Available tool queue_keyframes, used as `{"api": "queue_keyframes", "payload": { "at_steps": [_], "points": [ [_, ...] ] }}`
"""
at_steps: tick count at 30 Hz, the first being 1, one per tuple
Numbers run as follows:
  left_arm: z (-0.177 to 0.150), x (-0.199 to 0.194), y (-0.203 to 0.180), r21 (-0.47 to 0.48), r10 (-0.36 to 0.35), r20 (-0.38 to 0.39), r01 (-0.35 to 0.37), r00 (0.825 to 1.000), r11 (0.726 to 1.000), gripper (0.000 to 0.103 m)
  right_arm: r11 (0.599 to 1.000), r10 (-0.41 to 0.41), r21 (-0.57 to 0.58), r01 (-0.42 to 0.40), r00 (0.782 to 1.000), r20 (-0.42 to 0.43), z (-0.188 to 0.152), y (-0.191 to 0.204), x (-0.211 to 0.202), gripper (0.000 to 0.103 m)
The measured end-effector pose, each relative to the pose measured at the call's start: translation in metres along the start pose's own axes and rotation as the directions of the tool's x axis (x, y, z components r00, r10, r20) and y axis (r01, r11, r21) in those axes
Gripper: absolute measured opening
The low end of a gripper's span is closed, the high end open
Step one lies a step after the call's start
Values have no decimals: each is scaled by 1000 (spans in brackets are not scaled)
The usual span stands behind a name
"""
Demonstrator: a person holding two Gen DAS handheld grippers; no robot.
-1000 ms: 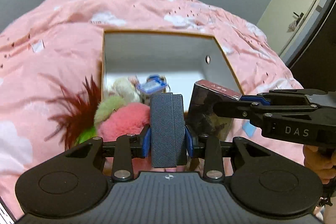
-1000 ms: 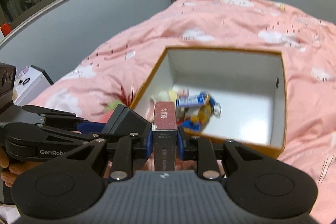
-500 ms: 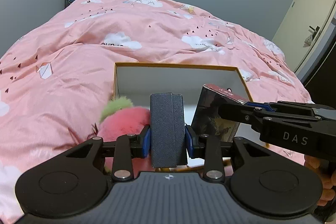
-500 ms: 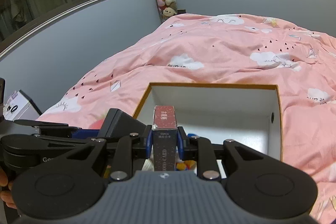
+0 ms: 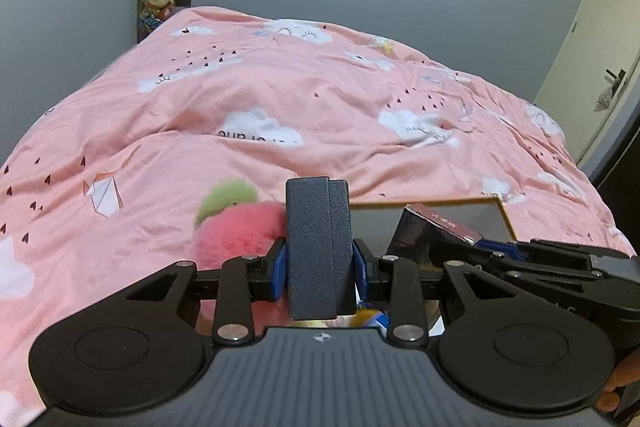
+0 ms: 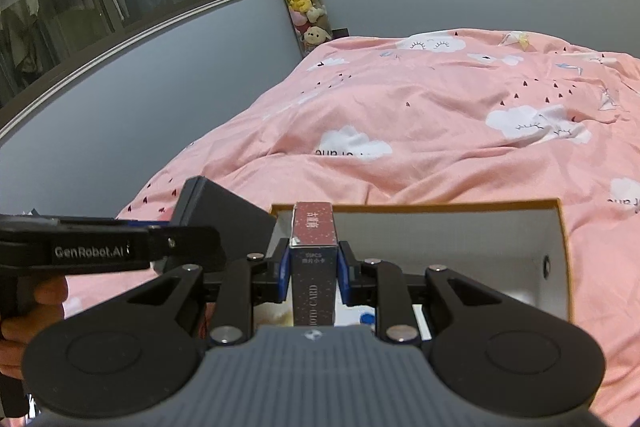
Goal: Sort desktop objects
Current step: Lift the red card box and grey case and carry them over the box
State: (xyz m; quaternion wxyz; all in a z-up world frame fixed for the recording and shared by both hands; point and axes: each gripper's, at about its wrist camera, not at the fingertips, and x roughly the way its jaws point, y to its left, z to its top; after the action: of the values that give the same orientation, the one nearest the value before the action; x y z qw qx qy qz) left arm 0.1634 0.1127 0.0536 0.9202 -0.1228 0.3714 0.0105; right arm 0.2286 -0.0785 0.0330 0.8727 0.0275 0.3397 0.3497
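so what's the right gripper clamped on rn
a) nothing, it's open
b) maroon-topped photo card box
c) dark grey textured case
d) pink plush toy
b: the right gripper has its blue pads pressed on both sides of the photo card box, held upright above the open box.

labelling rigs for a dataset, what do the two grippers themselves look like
Both are matte black plastic: a ribbed grey-black front plate, two round discs, silver pivot screws and blue finger pads. From the side, the left gripper reads "GenRobot.AI" in white. Bare fingers hold its handle; no cables or sleeves show.
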Motion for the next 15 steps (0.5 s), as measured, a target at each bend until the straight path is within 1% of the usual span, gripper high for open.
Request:
{"api": "queue_keyframes", "payload": {
  "at_steps": [7, 11, 15],
  "points": [
    [4, 33, 11, -24, -44, -36, 43, 998, 999, 38, 999, -2, 50, 3, 1000, -14, 1, -9, 38, 25],
    [4, 50, 7, 8, -19, -51, 19, 999, 1000, 38, 998, -22, 61, 23, 999, -24, 0, -17, 57, 25],
    [6, 63, 4, 25, -30, -73, 32, 997, 999, 38, 996, -30, 85, 34, 999, -45, 0, -28, 73, 25]
  ]
}}
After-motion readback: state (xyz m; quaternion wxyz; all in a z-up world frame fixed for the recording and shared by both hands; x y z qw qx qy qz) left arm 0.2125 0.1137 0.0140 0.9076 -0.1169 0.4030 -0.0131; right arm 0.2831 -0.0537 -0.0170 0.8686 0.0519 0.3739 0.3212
